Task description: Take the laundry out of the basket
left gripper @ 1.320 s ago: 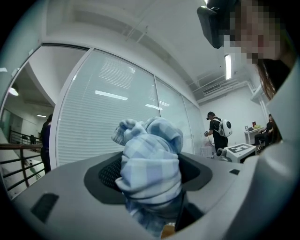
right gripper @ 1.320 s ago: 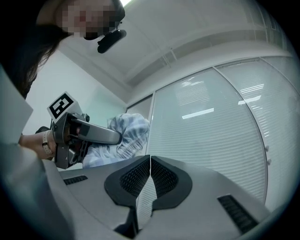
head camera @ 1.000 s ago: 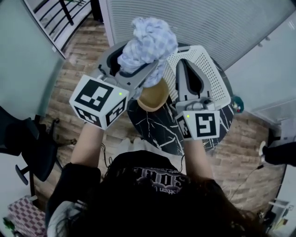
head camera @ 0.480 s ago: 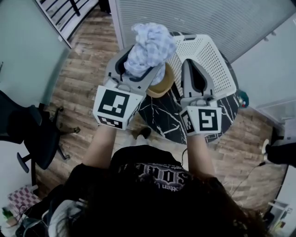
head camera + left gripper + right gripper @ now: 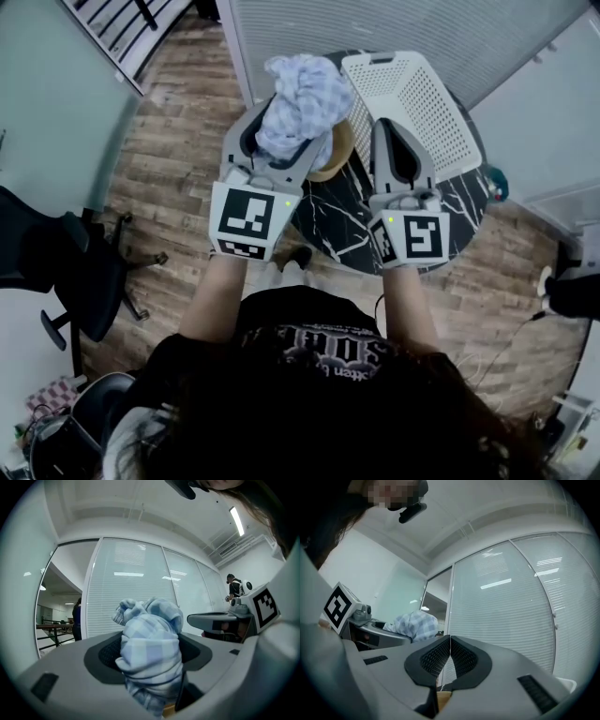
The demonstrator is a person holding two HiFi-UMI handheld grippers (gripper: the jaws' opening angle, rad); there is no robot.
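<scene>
Left claw (image 5: 151, 654) is clenched on the cloth (image 5: 151, 634). The checked blue cloth is bunched between the jaws, bulging out past the tips, with a bit hanging below. The bunching looks like a grab from a heap, and the jaws stand partly apart because the wad is thick.

Both claws tilt upward and are held high over the table (image 5: 342, 230), probably to lift the cloth clear of the basket (image 5: 441, 112). The basket lies beyond the right claw's tips and to the right of the left claw. No other laundry shows in it.

Right claw (image 5: 449, 657) is clenched on nothing, pads meeting. The cloth is to its left, apart from it. It looks idle, kept out of the way.

A tan thing (image 5: 337, 155) sits under the cloth, unclear what.
</scene>
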